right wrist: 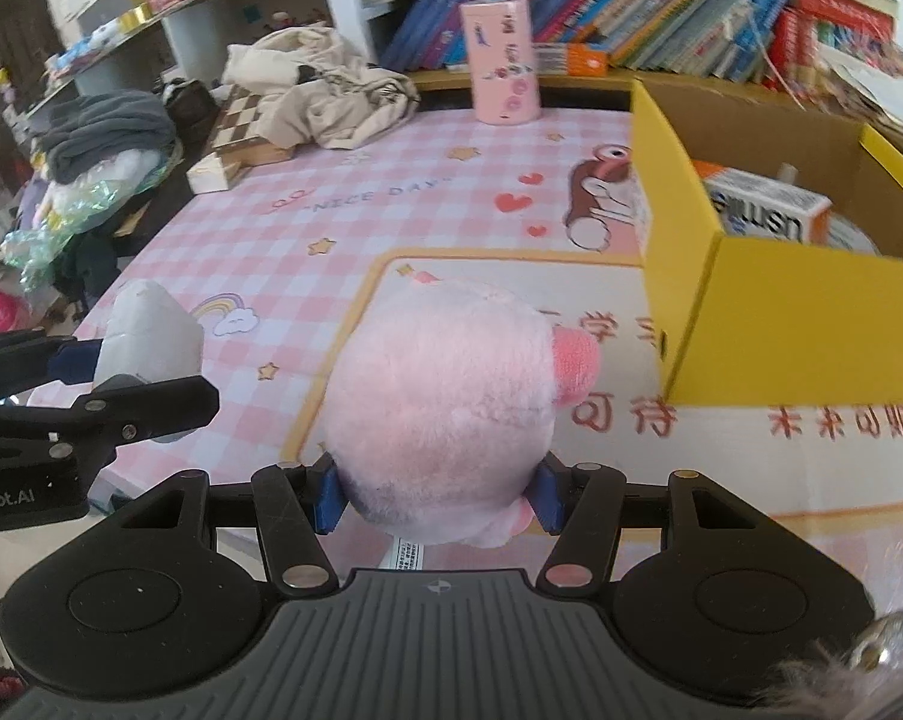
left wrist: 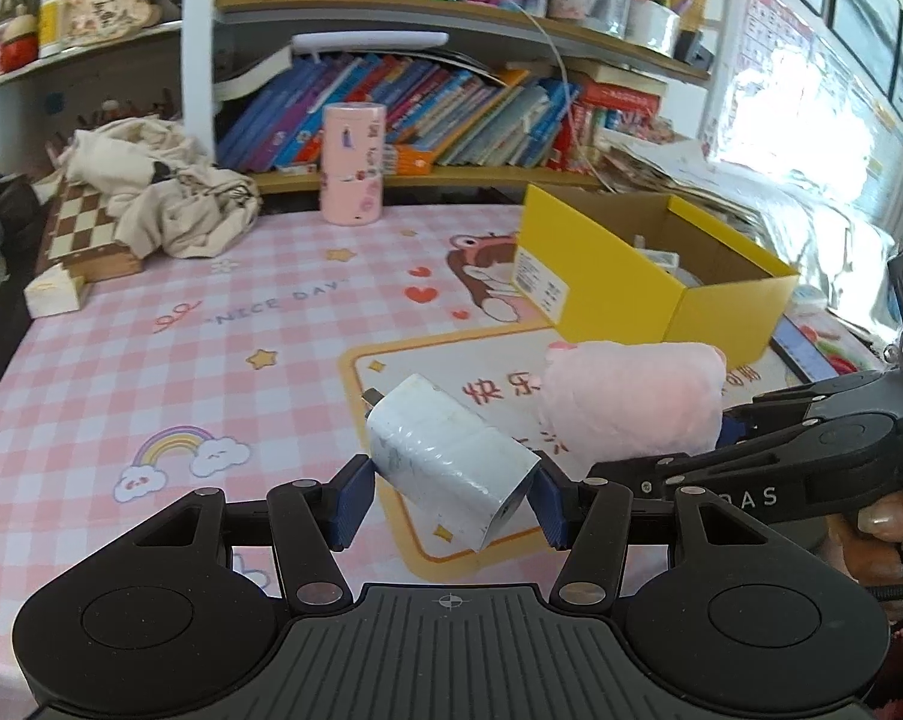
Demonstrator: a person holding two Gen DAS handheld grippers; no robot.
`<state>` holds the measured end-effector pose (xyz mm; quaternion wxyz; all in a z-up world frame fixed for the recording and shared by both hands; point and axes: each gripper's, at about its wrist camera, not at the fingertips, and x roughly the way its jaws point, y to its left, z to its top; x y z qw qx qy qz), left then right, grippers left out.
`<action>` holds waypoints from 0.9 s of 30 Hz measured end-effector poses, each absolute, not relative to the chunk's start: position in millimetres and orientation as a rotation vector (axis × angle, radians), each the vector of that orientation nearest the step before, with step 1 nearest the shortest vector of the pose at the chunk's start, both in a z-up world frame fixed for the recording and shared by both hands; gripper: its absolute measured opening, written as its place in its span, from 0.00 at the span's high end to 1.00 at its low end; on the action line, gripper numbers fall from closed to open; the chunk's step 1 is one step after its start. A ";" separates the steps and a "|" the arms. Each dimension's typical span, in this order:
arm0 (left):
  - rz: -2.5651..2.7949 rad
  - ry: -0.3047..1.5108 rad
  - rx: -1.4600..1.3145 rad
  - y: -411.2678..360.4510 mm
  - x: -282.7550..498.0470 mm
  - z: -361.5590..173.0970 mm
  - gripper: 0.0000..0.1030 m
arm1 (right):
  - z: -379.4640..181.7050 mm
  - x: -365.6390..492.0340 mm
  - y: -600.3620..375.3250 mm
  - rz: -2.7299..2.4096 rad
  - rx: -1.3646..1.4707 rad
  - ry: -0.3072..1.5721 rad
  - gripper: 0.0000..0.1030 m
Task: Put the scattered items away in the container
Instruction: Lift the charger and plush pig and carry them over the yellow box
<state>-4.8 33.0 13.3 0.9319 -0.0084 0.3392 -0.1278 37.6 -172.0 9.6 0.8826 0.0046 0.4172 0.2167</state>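
Observation:
My left gripper (left wrist: 448, 495) is shut on a white plug-in charger (left wrist: 445, 462), held above the pink checked table mat. My right gripper (right wrist: 439, 495) is shut on a pink plush pig (right wrist: 445, 402), also held above the mat. In the left wrist view the pig (left wrist: 631, 402) hangs just right of the charger, with the right gripper's arm behind it. In the right wrist view the charger (right wrist: 148, 348) shows at the left in the other gripper. The open yellow cardboard box (left wrist: 607, 282) stands at the right, ahead of both grippers; it holds a small orange-and-white carton (right wrist: 769, 210).
A pink cylindrical tin (left wrist: 352, 163) stands at the back of the table before a shelf of books. A crumpled beige cloth (left wrist: 163, 186) lies on a chessboard box (left wrist: 82, 234) at the back left. Papers and foil pile up right of the box.

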 end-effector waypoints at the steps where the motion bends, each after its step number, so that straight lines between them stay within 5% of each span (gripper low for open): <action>1: -0.267 0.693 -0.015 31.8 -3.9 13.7 0.47 | 9.7 37.1 -174.9 0.443 0.017 0.867 0.46; 27: -0.405 0.657 0.003 -24.0 25.6 20.4 0.47 | 19.2 35.4 -242.3 0.300 0.026 0.853 0.46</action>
